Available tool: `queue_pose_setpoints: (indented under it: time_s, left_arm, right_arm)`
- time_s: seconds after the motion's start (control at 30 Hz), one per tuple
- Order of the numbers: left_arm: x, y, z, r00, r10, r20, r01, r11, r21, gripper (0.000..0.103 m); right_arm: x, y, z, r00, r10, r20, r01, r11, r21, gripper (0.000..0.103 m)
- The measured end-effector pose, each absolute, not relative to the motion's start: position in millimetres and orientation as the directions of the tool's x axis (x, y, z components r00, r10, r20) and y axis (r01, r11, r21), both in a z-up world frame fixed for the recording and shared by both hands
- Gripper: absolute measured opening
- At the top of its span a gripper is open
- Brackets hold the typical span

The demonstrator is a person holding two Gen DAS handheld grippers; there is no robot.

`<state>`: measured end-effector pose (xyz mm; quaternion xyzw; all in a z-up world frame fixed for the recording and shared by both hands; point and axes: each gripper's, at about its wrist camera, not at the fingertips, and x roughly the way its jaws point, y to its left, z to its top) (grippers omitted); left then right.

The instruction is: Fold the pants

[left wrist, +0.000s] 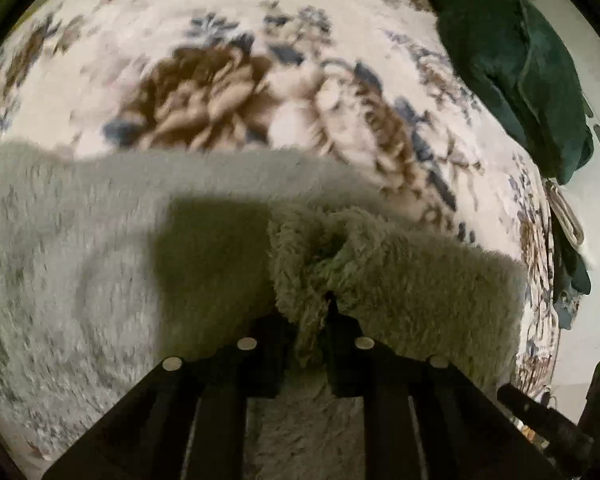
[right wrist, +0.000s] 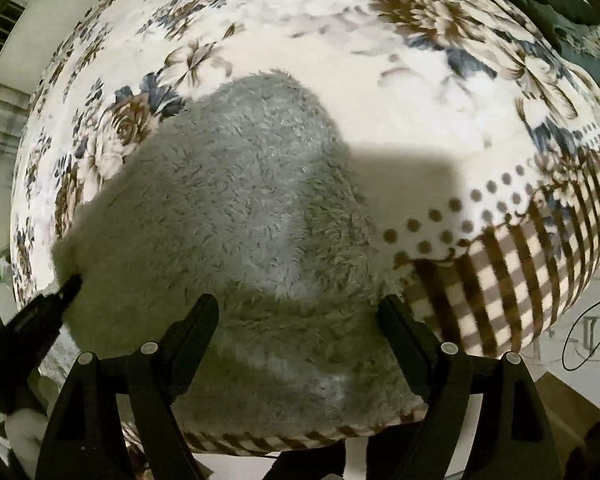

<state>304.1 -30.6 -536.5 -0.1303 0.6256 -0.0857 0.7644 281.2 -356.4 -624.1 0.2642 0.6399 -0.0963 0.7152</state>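
Left wrist view: the left gripper (left wrist: 327, 300) is clamped on a bunched tuft of the fuzzy grey pants (left wrist: 100, 240), which lie on a floral blanket (left wrist: 220, 40). A dark green garment (left wrist: 512, 64) lies well apart, at the blanket's far edge. In the right wrist view, the right gripper (right wrist: 298, 312) hovers over the pants with its fingers wide apart, holding nothing. Judgement: the right should pinch the matching edge before any lift, so both corners travel together and the fold lands square.
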Motion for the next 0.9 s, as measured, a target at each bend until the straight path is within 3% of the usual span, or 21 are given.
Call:
queue_pose_setpoints:
  time_s: [0.1,0.17,0.2,0.23,0.27,0.3,0.33,0.5,0.6,0.7,0.9]
  left_arm:
    - [302.6,-28.3,-542.2,0.183,-0.3,-0.936,-0.043,0.949,-0.312,0.018]
    - [298.8,-20.5,-533.3,0.196,-0.338,-0.921,-0.082,0.93,-0.359,0.02]
    - [295.0,-13.2,-525.2,0.215,-0.352,-0.911,-0.109,0.918,-0.38,0.03]
    - [290.1,-5.1,-515.7,0.242,-0.371,-0.897,-0.131,0.903,-0.409,0.053]
    - [284.7,1.3,-508.3,0.271,-0.385,-0.882,-0.146,0.89,-0.433,0.07]
    - [275.5,13.6,-497.3,0.315,-0.396,-0.863,-0.172,0.87,-0.462,0.098]
    - [265.3,27.5,-487.4,0.354,-0.4,-0.846,-0.197,0.852,-0.485,0.102]
    - [208.4,104.7,-467.8,0.445,-0.268,-0.854,-0.378,0.808,-0.451,0.102]
    - [183.0,160.6,-487.6,0.445,-0.169,-0.879,-0.535,0.737,-0.413,0.102]
    - [180.9,206.3,-525.7,0.416,-0.151,-0.897,-0.652,0.638,-0.41,0.101]
    - [219.3,248.5,-565.1,0.452,-0.15,-0.879,-0.666,0.599,-0.445,0.097]
  right_arm:
    - [284.7,-348.4,-626.3,0.146,0.193,-0.97,0.465,0.852,0.24,0.085]
    - [286.7,-342.9,-620.2,0.161,0.198,-0.967,0.457,0.853,0.251,0.093]
    - [287.3,-340.6,-617.0,0.172,0.206,-0.963,0.451,0.853,0.263,0.096]
    - [287.4,-336.9,-613.3,0.181,0.216,-0.959,0.443,0.853,0.276,0.096]
    - [287.8,-333.2,-610.5,0.185,0.228,-0.956,0.434,0.854,0.288,0.096]
    - [287.9,-330.0,-608.3,0.185,0.234,-0.955,0.428,0.855,0.292,0.096]
    - [288.8,-325.0,-606.3,0.183,0.239,-0.954,0.42,0.858,0.295,0.096]
    - [296.9,-291.1,-605.4,0.132,0.264,-0.956,0.361,0.885,0.294,0.096]
    - [302.7,-274.3,-606.4,0.111,0.282,-0.953,0.341,0.89,0.303,0.096]
    - [310.8,-255.9,-609.2,0.102,0.278,-0.955,0.32,0.9,0.296,0.096]
    - [323.5,-229.6,-623.7,0.096,0.268,-0.959,0.306,0.908,0.285,0.096]
